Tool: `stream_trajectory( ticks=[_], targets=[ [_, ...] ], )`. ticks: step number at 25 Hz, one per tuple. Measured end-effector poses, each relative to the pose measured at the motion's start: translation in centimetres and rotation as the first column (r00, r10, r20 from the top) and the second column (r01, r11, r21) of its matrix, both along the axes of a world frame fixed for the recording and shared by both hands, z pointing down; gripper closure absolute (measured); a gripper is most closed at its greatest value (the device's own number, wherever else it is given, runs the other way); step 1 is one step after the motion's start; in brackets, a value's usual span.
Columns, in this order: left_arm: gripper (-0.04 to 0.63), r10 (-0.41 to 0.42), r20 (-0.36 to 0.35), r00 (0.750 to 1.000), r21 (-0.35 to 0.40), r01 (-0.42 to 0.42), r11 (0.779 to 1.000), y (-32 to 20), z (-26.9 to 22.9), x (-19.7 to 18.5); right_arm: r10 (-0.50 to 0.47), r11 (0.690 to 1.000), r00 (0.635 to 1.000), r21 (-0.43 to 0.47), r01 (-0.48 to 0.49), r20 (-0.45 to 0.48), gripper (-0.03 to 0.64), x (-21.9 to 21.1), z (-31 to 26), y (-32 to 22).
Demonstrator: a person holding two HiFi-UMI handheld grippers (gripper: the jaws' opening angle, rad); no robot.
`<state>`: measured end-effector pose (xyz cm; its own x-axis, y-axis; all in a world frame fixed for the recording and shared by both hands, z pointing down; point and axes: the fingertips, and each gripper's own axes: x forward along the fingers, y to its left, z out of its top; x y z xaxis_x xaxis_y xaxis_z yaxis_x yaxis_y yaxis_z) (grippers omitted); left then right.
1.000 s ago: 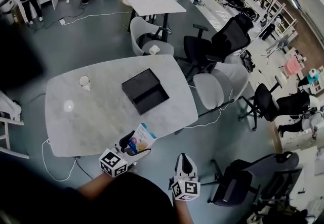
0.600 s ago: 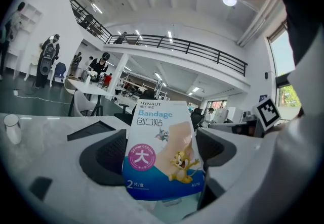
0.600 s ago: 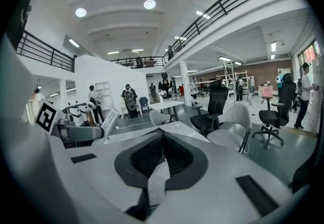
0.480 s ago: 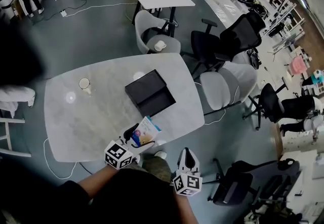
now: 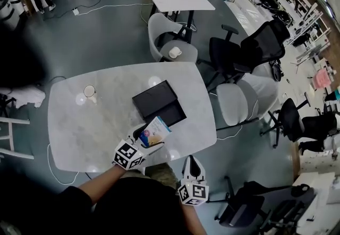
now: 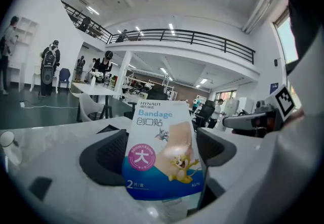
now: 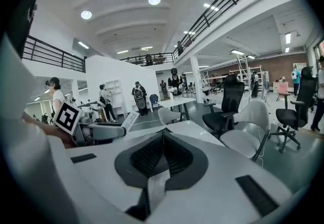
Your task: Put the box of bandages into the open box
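Left gripper [image 5: 142,137]: its jaws are clamped on either side of the bandage box, holding it upright with the printed face toward the gripper's own camera.
Bandage box [image 5: 156,131]: blue and white, in the left gripper above the near part of the table, just beside the near corner of the open box and not inside it.
Open box [image 5: 159,104]: black and shallow, lying flat near the middle of the grey table [image 5: 95,128].
Right gripper [image 5: 194,164]: its jaws are pressed together with nothing between them; it is held past the table's near edge, over the floor.
Cup [image 5: 89,91]: white, on the table's left part, well apart from the open box.
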<state>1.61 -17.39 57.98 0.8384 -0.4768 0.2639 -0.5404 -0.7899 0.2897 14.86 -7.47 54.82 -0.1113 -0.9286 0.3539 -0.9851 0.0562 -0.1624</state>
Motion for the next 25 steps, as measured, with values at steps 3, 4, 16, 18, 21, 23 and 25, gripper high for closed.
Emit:
stream_trajectory(
  ticks=[3,4,16,18,21,23,25],
  targets=[
    [0.147,-0.016,0.035,0.999,-0.015,0.016,1.000,-2.7,0.9,1.3,-0.027,1.000,1.000,-0.012,0.027,0.009,0.604,1.6,0.6,-3.3],
    [0.147,-0.015,0.051,0.999,-0.019,0.016,1.000,-3.4,1.2,1.9,-0.032,0.999,0.999,-0.005,0.032,0.004,0.604,2.3,0.4,-4.5],
    [0.147,0.028,0.290,0.957,-0.131,0.011,0.991,-10.0,10.6,7.5,-0.037,0.999,0.999,-0.006,0.037,-0.016,0.603,11.8,1.6,-13.5],
    [0.147,0.038,0.317,0.948,-0.152,0.011,0.988,-10.7,12.3,8.1,-0.032,0.999,0.999,-0.032,0.031,-0.010,0.604,13.1,2.7,-14.2],
    [0.147,0.084,0.380,0.921,-0.160,-0.024,0.987,-11.4,15.0,9.0,-0.041,0.997,0.999,-0.069,0.040,-0.003,0.603,14.4,4.4,-15.0],
    [0.147,0.106,0.422,0.900,-0.167,-0.038,0.985,-12.2,16.8,9.5,-0.054,0.995,0.999,-0.085,0.054,0.004,0.604,14.8,5.2,-15.7],
    [0.147,0.128,0.462,0.878,-0.176,-0.050,0.983,-12.9,18.4,10.1,-0.069,0.993,0.998,-0.096,0.070,0.011,0.604,15.0,5.7,-16.5]
  ],
)
